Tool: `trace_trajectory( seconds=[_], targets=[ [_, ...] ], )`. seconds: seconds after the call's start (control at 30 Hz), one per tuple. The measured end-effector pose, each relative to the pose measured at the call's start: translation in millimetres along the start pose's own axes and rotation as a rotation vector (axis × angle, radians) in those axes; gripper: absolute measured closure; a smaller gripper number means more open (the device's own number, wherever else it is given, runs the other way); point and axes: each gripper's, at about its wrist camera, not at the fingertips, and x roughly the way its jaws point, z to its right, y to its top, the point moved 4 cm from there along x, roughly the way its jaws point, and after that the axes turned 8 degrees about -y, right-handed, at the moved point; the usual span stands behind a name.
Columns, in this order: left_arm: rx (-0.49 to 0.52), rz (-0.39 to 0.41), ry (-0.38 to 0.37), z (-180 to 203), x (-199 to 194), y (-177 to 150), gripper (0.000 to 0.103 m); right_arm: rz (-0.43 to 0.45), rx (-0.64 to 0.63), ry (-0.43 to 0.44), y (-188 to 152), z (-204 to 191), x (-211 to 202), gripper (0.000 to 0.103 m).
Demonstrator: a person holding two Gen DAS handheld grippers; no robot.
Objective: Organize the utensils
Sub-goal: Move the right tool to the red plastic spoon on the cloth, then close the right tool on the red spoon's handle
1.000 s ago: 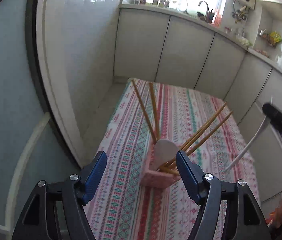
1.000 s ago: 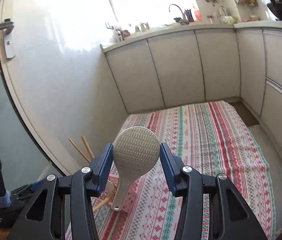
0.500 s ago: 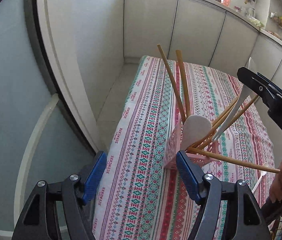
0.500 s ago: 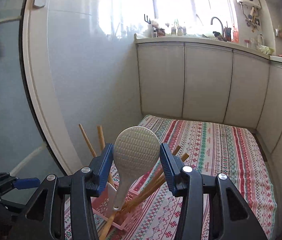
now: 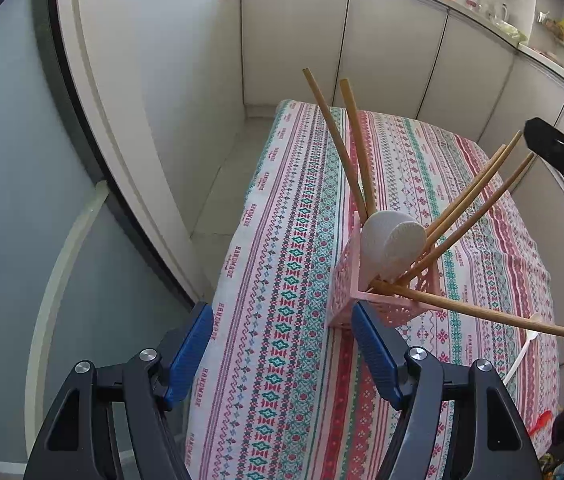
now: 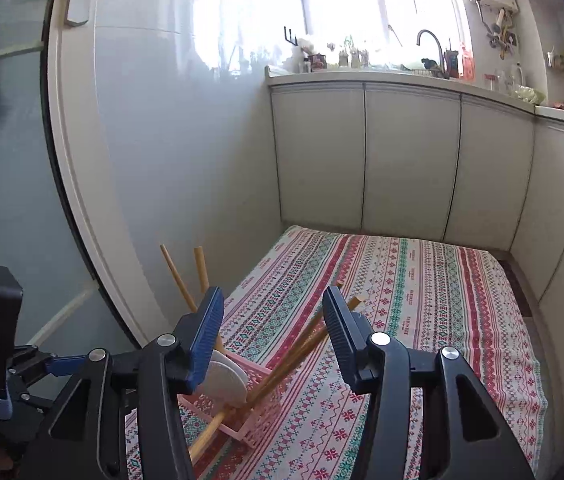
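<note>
Utensils are mostly in the pink basket [image 5: 366, 292] now. It stands on the striped cloth [image 5: 294, 264] of the table, near the table's left edge in my left view. Wooden chopsticks [image 5: 334, 144] poke out of it in all directions, and one lies low over the rim, pointing toward the right edge.

A moment ago my right tongs [image 6: 272, 332] held the white rice paddle [image 5: 402, 248] between the blue pads. Now the paddle sits in the basket, right beside another white paddle [image 5: 374, 240]. The right tongs have just been opening, and nothing is between them any more. They have let go. So I think that drop is done.

My left tongs [image 5: 282, 348] are wide apart and hold nothing. They hang just before the basket, and the right pad [image 5: 374, 352] hides its near corner.

Some things are not put away yet. A white spoon [image 5: 526, 344] and something red [image 5: 542, 422] lie near the table's right edge. I think one of those comes next.
</note>
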Motion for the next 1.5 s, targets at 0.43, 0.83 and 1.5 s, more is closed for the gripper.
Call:
trace_trajectory(
  seconds=[0.43,0.83,1.5],
  targets=[
    [0.145,-0.051,-0.067,40.6,-19.6,-28.1,0.026,-0.253,0.172,-0.179,-36.2,97.8,-91.6,0.042],
    [0.291,-0.189,-0.152,102.1,-13.6,-72.1,0.021,-0.693,0.415,-0.337,-144.8,179.4,-114.9,0.040],
    [0.366,-0.310,-0.121,139.2,26.2,-108.7,0.021,-1.130,0.663,-0.408,-279.2,223.5,-107.0,0.040]
  ],
)
